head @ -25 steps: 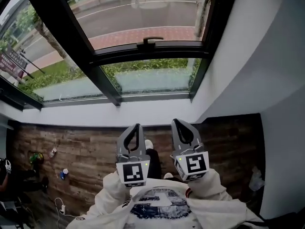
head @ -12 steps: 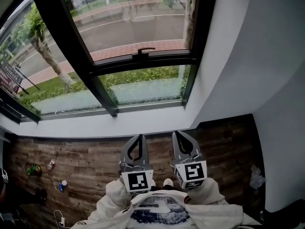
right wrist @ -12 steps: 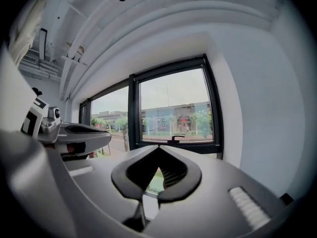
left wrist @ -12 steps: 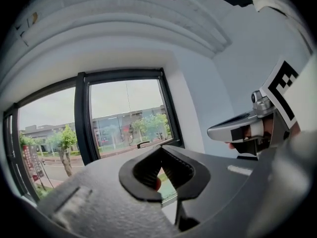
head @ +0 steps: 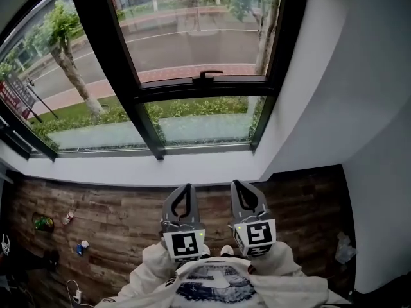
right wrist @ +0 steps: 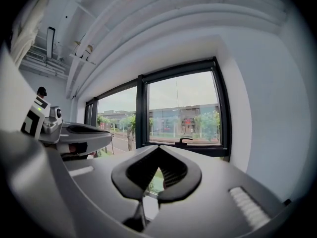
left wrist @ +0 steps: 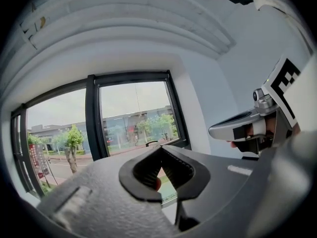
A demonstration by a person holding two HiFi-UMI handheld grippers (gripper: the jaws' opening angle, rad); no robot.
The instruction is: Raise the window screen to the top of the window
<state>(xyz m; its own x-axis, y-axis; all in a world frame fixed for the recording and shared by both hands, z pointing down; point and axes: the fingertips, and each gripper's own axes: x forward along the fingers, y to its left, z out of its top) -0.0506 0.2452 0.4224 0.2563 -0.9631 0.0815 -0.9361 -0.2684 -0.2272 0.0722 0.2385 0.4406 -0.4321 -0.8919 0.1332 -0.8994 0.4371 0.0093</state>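
A black-framed window [head: 192,56] fills the top of the head view, and its horizontal crossbar carries a small black handle [head: 209,76]. I cannot make out a screen mesh on the glass. My left gripper [head: 187,191] and right gripper [head: 243,188] are held side by side above the floor, short of the white sill [head: 160,169]. Both point towards the window, shut with nothing between their fingers. In the left gripper view the handle [left wrist: 152,143] shows just above my shut left gripper [left wrist: 159,150]. In the right gripper view the handle [right wrist: 184,141] stands beyond the shut right gripper [right wrist: 158,150].
A white wall [head: 347,76] closes in on the right of the window. Below lies a dark wood floor [head: 115,217] with small items [head: 42,222] and a white cable [head: 74,294] at the left. A pale bag [head: 343,246] lies at the right.
Both grippers have shifted together and sit lower in the head view. The window handle and sill also sit lower in the view. The jaws have stayed shut.
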